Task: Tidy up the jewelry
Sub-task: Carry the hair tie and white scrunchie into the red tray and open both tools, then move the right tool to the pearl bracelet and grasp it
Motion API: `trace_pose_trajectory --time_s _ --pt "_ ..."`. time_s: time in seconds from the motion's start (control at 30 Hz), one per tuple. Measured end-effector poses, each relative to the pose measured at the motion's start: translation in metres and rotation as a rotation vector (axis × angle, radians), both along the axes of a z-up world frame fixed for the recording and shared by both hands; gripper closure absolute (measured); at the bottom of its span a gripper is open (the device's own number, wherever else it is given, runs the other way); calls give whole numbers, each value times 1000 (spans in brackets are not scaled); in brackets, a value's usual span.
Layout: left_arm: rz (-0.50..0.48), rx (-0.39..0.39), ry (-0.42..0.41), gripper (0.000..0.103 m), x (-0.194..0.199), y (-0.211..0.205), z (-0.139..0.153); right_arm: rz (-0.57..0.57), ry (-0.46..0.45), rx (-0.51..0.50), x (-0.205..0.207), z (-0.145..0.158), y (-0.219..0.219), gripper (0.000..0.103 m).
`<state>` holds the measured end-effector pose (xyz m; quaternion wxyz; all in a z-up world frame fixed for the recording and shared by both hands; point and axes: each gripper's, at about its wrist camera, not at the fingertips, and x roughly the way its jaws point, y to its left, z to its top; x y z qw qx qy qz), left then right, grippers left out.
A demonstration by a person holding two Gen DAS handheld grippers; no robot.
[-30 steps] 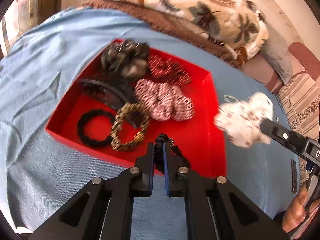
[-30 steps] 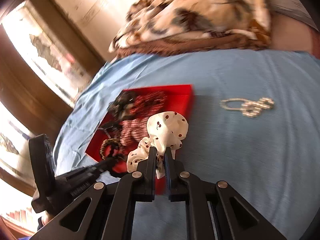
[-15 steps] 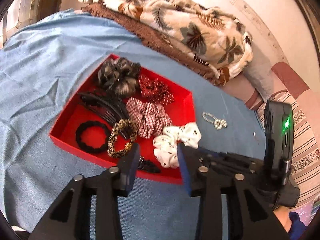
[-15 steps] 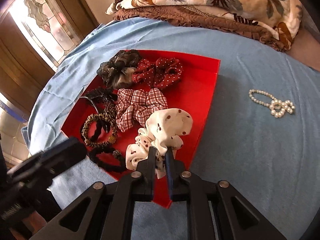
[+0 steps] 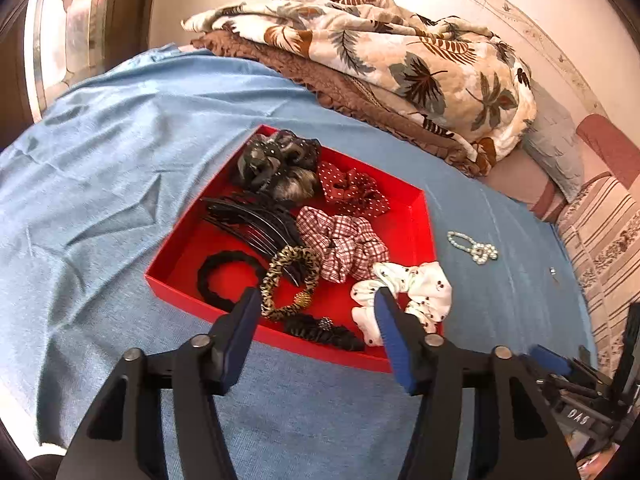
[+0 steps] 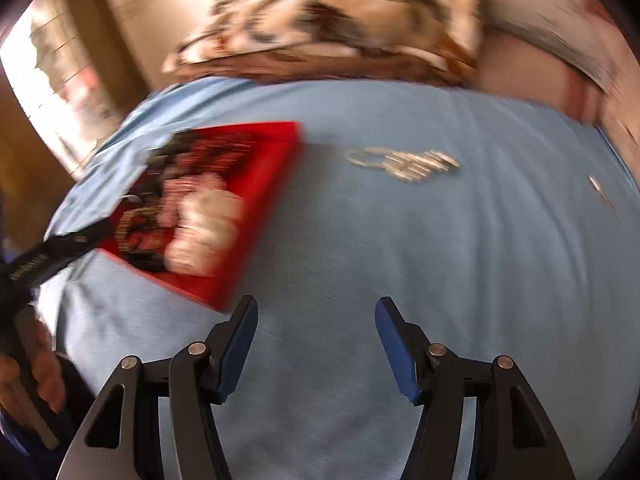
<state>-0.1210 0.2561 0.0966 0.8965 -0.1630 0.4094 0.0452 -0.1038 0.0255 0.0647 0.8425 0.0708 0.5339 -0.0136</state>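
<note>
Lying right of the red tray (image 5: 418,216), the pearl bracelet (image 5: 472,246) stretches upper-left to lower-right, while both the left gripper (image 5: 316,306) and the right gripper (image 6: 316,314) are opening, nothing between the fingers.

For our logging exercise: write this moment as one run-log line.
left gripper: opening, empty | right gripper: opening, empty | white scrunchie: in red tray | pearl bracelet: on blue cloth

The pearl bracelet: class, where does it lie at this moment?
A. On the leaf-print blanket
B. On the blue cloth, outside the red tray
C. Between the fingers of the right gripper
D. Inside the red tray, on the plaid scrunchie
B: the pearl bracelet lies on the blue cloth, apart from the red tray on its right in the left wrist view, with no gripper touching it.
</note>
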Motion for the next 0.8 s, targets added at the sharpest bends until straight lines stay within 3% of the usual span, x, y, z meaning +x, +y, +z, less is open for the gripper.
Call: trace_pose_trajectory --time_s 0.27,0.47,0.63,0.8 --pt "-7 80 21 41 -5 -19 -11 -172 -34 5 -40 7 -72 37" --pt "-17 173 24 41 -9 -35 -16 -225 -55 34 -58 13 -89 37" --pt "-15 241 13 41 -19 -42 -17 -250 -86 51 -63 25 -94 28" --pt "-7 254 16 40 -23 -43 -18 -214 -89 25 -48 30 -91 28"
